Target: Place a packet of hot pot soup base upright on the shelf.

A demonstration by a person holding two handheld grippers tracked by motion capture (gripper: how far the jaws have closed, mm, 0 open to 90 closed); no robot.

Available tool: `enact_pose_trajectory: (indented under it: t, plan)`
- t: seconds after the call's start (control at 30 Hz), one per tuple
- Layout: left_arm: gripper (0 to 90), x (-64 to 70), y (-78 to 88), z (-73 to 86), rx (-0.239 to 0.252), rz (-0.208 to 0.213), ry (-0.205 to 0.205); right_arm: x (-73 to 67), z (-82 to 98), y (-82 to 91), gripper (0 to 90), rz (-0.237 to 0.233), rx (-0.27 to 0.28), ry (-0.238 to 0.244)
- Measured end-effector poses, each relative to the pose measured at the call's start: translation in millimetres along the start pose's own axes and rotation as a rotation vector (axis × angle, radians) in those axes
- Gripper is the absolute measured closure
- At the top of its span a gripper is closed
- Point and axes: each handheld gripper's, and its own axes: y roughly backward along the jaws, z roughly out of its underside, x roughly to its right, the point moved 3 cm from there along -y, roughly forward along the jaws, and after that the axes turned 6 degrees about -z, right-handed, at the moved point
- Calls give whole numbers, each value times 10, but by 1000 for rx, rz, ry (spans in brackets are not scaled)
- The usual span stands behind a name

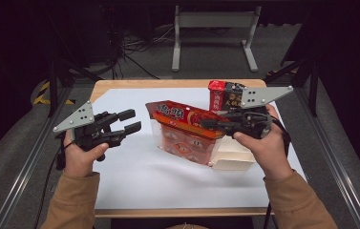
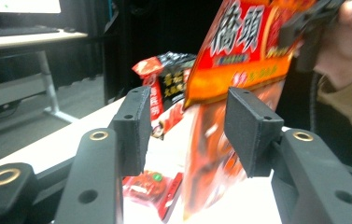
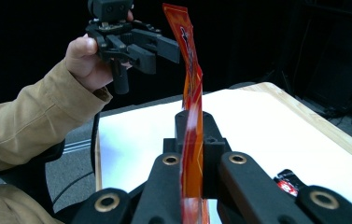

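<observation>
A large red snack bag (image 1: 182,119) with yellow lettering hangs lifted over the white table top (image 1: 144,176). My right gripper (image 1: 208,123) is shut on the bag's right end; in the right gripper view the jaws (image 3: 193,135) pinch the bag (image 3: 190,56) edge-on. To the bag's left, a short gap away, my left gripper (image 1: 131,120) stands open with nothing between its fingers. In the left gripper view the bag (image 2: 243,51) hangs just beyond the open jaws (image 2: 187,126). The right gripper view shows the left gripper (image 3: 164,49) farther off, beside the bag's far end.
A red and black packet (image 1: 225,95) stands at the back of the table, and appears in the left gripper view (image 2: 169,70). A pale box (image 1: 232,160) lies under my right hand. A small red sachet (image 2: 150,184) lies on the table below the bag.
</observation>
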Motion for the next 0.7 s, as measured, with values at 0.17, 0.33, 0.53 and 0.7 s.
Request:
enact_pose_trajectory:
  t: [0.17,0.33,0.53,0.7]
  plan:
    - [507,-71,20,60,-16,-14,13,35,-75,124,900,13,6,-6]
    - [508,-94,21,82,-21,-16,16,67,-154,223,900,19,9,-9]
    - [511,-112,28,104,-28,-20,21,125,-239,351,900,43,4,-13]
    - [513,-130,31,124,-34,-21,27,194,-266,459,900,70,0,-16]
